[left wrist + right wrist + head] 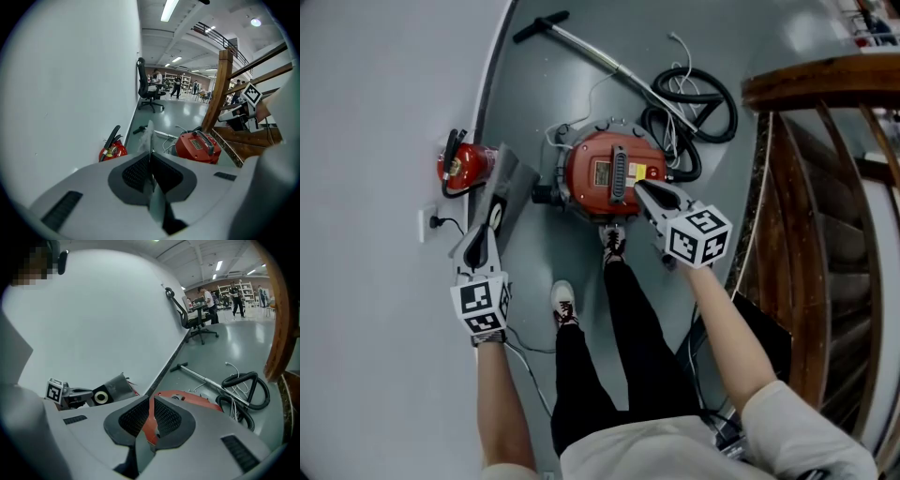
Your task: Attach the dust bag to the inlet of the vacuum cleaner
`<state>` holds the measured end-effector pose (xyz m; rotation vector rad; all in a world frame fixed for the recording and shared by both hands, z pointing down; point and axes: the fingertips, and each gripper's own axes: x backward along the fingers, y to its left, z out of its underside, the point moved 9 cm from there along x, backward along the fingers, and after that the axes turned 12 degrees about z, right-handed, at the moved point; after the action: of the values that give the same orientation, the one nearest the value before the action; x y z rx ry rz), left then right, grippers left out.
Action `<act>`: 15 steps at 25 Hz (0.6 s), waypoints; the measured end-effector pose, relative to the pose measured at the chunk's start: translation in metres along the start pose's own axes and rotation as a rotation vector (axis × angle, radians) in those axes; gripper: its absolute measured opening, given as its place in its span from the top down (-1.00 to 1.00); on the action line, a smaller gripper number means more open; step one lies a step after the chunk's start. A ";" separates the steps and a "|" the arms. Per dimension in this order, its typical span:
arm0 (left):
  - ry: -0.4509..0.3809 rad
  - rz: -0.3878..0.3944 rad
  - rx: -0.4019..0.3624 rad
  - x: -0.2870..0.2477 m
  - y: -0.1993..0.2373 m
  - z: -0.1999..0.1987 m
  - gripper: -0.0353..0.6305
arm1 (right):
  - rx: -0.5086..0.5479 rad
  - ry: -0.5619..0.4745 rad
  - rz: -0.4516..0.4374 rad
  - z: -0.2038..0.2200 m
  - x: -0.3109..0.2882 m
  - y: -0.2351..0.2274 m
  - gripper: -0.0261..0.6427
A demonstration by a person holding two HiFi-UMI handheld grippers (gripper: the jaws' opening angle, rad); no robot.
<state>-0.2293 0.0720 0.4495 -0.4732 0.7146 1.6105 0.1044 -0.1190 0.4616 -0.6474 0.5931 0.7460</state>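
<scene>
The red vacuum cleaner [614, 173] stands on the grey floor ahead of the person's feet; it also shows in the left gripper view [198, 146]. My left gripper [482, 234] is left of it, near the wall, shut on the edge of the flat grey dust bag [504, 187], whose round collar hole [495, 217] faces up. In the left gripper view the bag's thin edge [150, 136] sticks up between the pressed pads. My right gripper [641, 188] hovers over the vacuum's right side, shut and holding nothing. The right gripper view shows the bag [111, 389] to the left and the vacuum [192, 401] past the jaws.
A red fire extinguisher [464, 165] sits by the wall next to a wall socket [427, 223]. A black hose coil [692, 103] and metal wand [591, 52] lie beyond the vacuum. A wooden stair railing [811, 187] runs along the right. The person's shoes [565, 304] are close to the vacuum.
</scene>
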 end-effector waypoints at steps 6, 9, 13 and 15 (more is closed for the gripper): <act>0.033 0.007 0.015 -0.023 0.004 0.023 0.83 | -0.059 0.026 -0.024 0.013 -0.020 -0.015 0.83; 0.051 0.004 0.017 -0.034 0.006 0.035 0.83 | -0.046 0.032 -0.024 0.019 -0.027 -0.020 0.82; 0.072 0.000 0.029 -0.049 0.006 0.050 0.83 | -0.059 0.052 -0.040 0.027 -0.036 -0.025 0.69; 0.076 -0.001 0.043 -0.056 0.006 0.056 0.83 | -0.061 0.063 -0.048 0.030 -0.040 -0.026 0.63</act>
<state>-0.2204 0.0692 0.5286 -0.5057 0.8048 1.5797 0.1079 -0.1293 0.5168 -0.7415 0.6122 0.7035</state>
